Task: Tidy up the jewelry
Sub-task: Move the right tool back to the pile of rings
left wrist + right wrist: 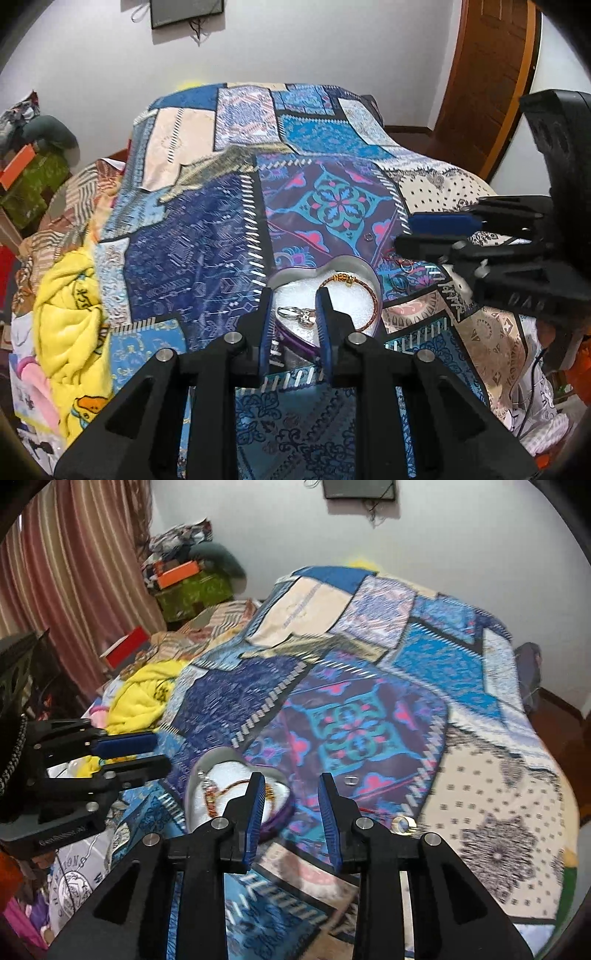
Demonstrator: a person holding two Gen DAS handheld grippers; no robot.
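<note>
A heart tin (364, 264) lies on the bed quilt (192, 236), its point toward the left tongs (293, 295), lobes away. Inside lie a bracelet (373, 295) and earrings (295, 314). Left tongs hang over its near rim, parted, empty. Right tongs (291, 779), also parted and empty, hover beside the tin; rings (402, 823) lie on the quilt nearby.
</note>
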